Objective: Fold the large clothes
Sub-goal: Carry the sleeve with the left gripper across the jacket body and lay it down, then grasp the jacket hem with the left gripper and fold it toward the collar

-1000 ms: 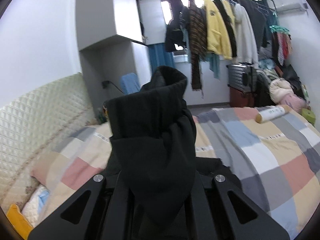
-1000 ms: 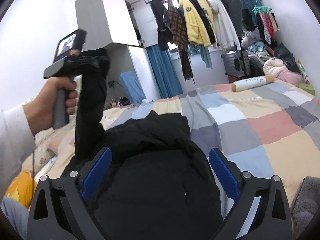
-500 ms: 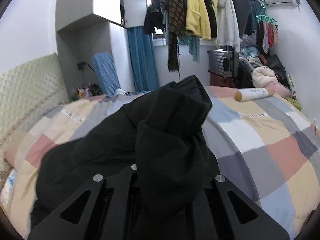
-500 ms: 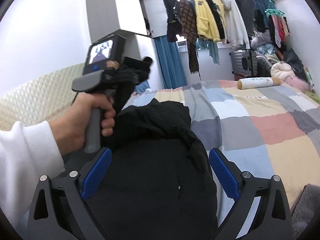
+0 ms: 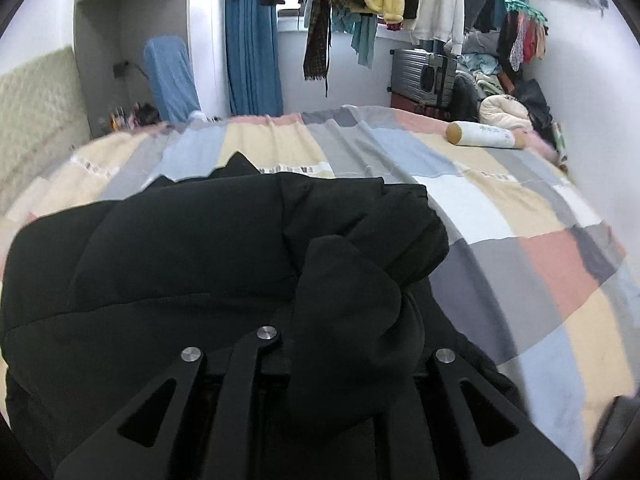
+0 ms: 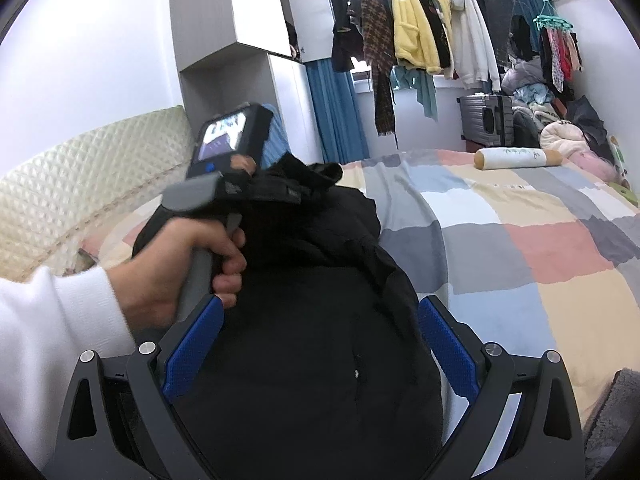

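Observation:
A large black coat (image 5: 180,260) lies bunched on the checked quilt (image 5: 500,208) of a bed. My left gripper (image 5: 316,344) pinches the coat's black sleeve (image 5: 352,312), which drapes over its fingers and hides the tips; its jaws are opening with the sleeve still between them. The right wrist view shows a person's hand (image 6: 180,264) holding the left gripper (image 6: 280,188) low over the coat (image 6: 312,360). My right gripper (image 6: 320,320) hovers above the coat's near part. Its blue pads (image 6: 192,344) are spread wide and open, gripping nothing.
A quilted headboard (image 6: 80,184) runs along the left. A cylindrical bolster (image 6: 516,158) lies at the far side of the quilt (image 6: 520,240). Beyond the bed stand a grey suitcase (image 6: 486,118), piled clothes and a rail of hanging garments (image 6: 412,32).
The left gripper has come down from head height, bringing the sleeve onto the coat's body, and one finger has drawn slightly outward. The right gripper has sunk slightly.

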